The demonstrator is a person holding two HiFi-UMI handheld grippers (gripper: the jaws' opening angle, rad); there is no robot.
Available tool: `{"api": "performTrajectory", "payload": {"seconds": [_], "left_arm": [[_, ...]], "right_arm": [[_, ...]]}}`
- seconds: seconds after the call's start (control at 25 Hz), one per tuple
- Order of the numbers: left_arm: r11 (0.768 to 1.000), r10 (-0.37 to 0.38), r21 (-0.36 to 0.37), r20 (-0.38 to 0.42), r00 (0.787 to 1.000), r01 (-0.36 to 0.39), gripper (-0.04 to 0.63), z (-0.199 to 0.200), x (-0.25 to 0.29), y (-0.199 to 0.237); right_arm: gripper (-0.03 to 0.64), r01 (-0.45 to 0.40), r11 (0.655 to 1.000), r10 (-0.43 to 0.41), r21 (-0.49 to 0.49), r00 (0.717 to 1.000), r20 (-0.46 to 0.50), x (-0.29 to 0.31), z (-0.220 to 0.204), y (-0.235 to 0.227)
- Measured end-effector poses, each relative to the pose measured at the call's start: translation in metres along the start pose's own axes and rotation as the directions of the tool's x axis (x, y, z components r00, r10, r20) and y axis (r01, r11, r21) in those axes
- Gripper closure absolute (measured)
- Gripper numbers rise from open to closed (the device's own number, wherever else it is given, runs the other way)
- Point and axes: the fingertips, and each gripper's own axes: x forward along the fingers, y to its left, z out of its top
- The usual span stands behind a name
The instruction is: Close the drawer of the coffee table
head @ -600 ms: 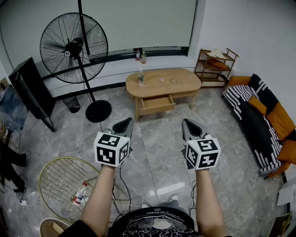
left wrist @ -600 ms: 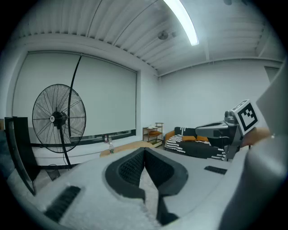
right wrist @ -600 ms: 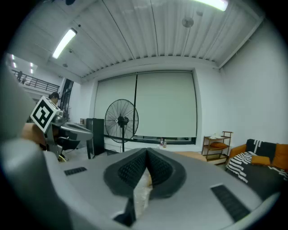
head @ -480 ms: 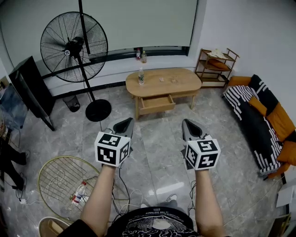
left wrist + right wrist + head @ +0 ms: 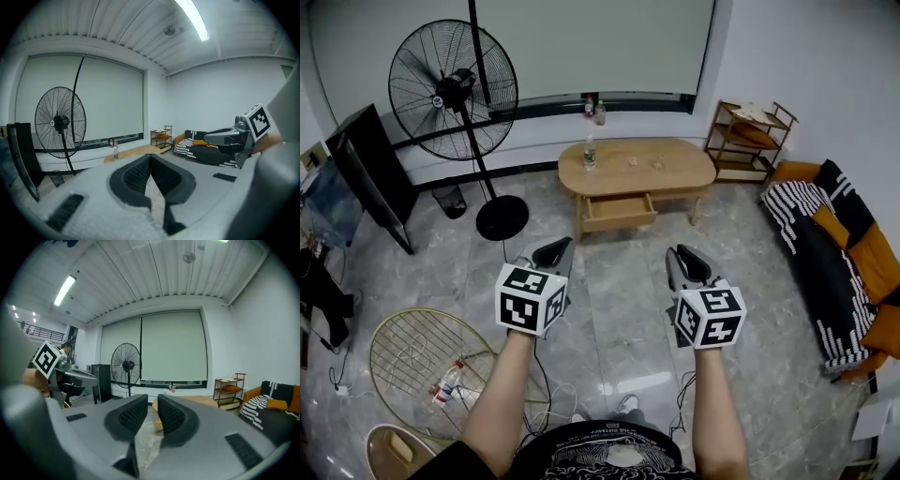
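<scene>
The oval wooden coffee table [image 5: 661, 167] stands across the room under the window. Its drawer [image 5: 619, 212] is pulled out toward me. Both grippers are held out over the grey floor, well short of the table and touching nothing. My left gripper [image 5: 555, 249] is shut with nothing in it, and its pads [image 5: 140, 171] meet at the tip in the left gripper view. My right gripper [image 5: 686, 256] has its jaws a narrow gap apart, and in the right gripper view [image 5: 152, 400] nothing lies between them. A stretch of tabletop [image 5: 133, 151] shows beyond the left jaws.
A clear bottle [image 5: 589, 154] stands on the table's left end. A big standing fan [image 5: 455, 89] is at the left, a black screen [image 5: 370, 173] beside it. A striped sofa [image 5: 839, 248] and a wooden shelf [image 5: 750, 139] are at the right. A round wire grille [image 5: 422, 361] and cables lie near my feet.
The head view has shifted a little, and the table and fan sit slightly further right. Both grippers hold about the same places. The right jaws now show a small gap.
</scene>
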Motion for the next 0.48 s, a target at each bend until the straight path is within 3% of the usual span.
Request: {"api": "performTrajectory", "payload": {"seconds": [0.48], "left_arm": [[0.996,0.086,-0.002,-0.037,0.996,-0.086,0.594,0.007,0.059,-0.041]], "right_arm": [[0.463,-0.119,0.993,0.119,0.003,0.993,-0.019,0.025,-0.009,-0.071]]}}
